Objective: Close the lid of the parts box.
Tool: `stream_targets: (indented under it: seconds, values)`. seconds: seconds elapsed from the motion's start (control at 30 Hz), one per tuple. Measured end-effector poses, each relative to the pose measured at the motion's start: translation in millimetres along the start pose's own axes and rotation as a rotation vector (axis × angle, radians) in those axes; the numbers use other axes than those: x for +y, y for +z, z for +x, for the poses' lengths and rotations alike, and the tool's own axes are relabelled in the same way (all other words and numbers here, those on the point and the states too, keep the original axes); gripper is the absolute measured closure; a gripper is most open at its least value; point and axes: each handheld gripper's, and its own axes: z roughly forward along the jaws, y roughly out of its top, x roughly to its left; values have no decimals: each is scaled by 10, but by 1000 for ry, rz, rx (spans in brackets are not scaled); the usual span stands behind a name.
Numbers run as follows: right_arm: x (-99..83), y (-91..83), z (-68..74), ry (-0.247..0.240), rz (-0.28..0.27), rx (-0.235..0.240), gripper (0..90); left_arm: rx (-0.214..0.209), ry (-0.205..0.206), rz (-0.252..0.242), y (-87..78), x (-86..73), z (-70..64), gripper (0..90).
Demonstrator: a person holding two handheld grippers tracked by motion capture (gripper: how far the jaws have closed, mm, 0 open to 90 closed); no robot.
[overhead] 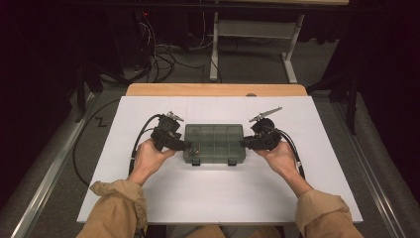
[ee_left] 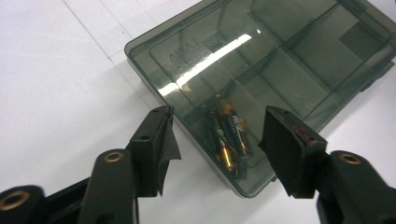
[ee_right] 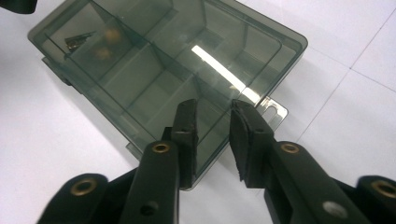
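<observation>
Smoky plastic box (overhead: 215, 143) lid shut, left tongs (ee_left: 217, 140) spread wide, right tongs (ee_right: 212, 140) parted

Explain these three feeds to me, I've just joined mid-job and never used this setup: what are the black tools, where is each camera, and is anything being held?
There is no robot here. A person holds a two-jaw claw in each hand: the left claw and the right claw. The high view looks down from above the person's side of the white table. The other two cameras ride on the claws and look along their black jaws.

On the table lies a smoky, see-through compartment box with its lid closed. Batteries sit in a compartment near the left claw.

The left claw's jaws stand wide open beside one end of the box. The right claw's jaws are narrower but still apart at the other end. Nothing is held.
</observation>
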Motion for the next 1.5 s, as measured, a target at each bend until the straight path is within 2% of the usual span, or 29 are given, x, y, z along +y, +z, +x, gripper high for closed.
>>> stream_targets:
  seconds: [0.13,0.23,0.37,0.5,0.67,1.13,1.3,1.5]
  values:
    - [-33,-38,20,-2,-17,-4,652,17,20,-22,-50,-47,-19,415]
    - [-63,-73,17,1,-37,-6,625,13,16,-19,-79,-74,-24,420]
    - [-102,-111,18,-4,-53,-9,593,14,17,-44,-111,-114,-40,421]
    - [-143,-166,24,0,-68,-8,582,18,23,-59,-148,-151,-59,413]
    - [-208,-222,32,-17,-94,-18,564,17,30,-78,-207,-191,-103,404]
    - [-393,-359,-18,17,-149,-28,527,7,59,-122,-328,-322,-210,382]
    - [-465,-396,-25,16,-163,-34,508,25,58,-146,-362,-401,-203,362]
    - [-551,-464,-37,22,-203,-38,492,28,28,-176,-398,-481,-164,360]
